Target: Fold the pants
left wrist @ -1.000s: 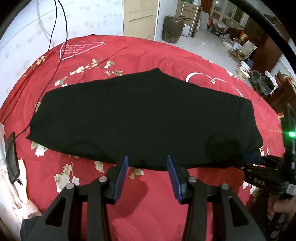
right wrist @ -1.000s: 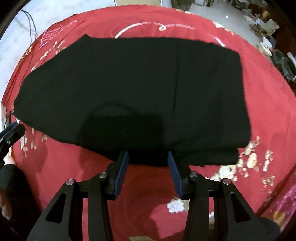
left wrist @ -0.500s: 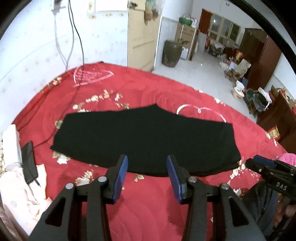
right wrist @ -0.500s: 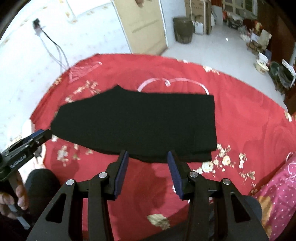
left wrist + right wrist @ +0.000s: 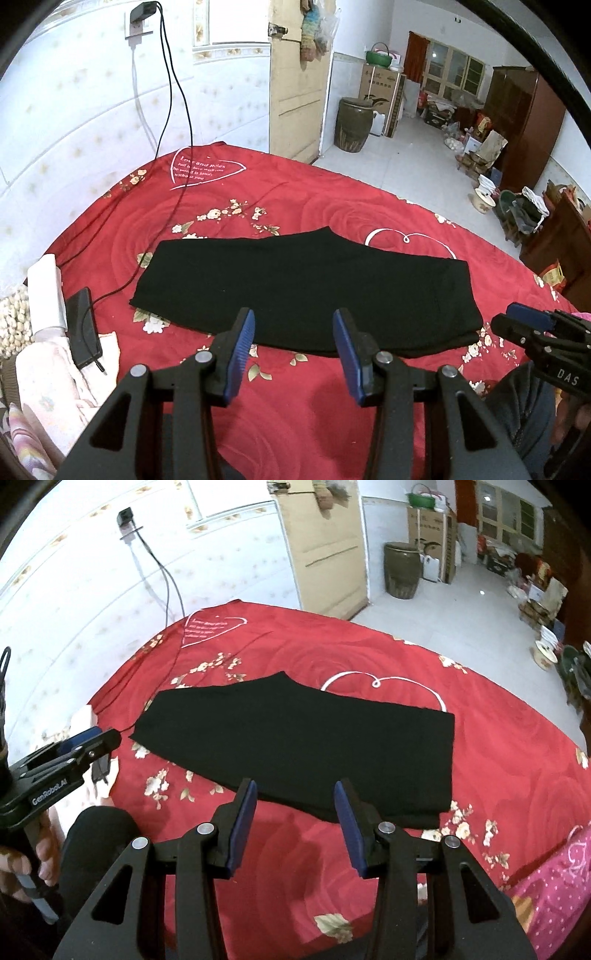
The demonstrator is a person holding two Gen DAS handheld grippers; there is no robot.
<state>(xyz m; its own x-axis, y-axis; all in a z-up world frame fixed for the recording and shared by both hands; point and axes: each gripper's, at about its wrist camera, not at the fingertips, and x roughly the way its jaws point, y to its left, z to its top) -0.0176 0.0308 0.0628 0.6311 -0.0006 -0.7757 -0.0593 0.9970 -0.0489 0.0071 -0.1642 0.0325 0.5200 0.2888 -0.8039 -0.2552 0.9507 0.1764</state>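
Left wrist: black pants (image 5: 306,288) lie folded (flat) on red bedspread (image 5: 332,199).

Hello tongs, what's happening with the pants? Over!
Left tongs and right tongs open, empty. Black fabric pants flat on red flowered quilt, doubled over. Nothing in the way.

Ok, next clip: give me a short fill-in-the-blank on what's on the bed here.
1. The pants lying flat on the bed are ___ in colour.
2. The bedspread under them is mainly ___.
3. Between the left claw pads there is ___.
4. The phone lies off the pants' ___ end in the left wrist view.

Missing: black; red; nothing; left
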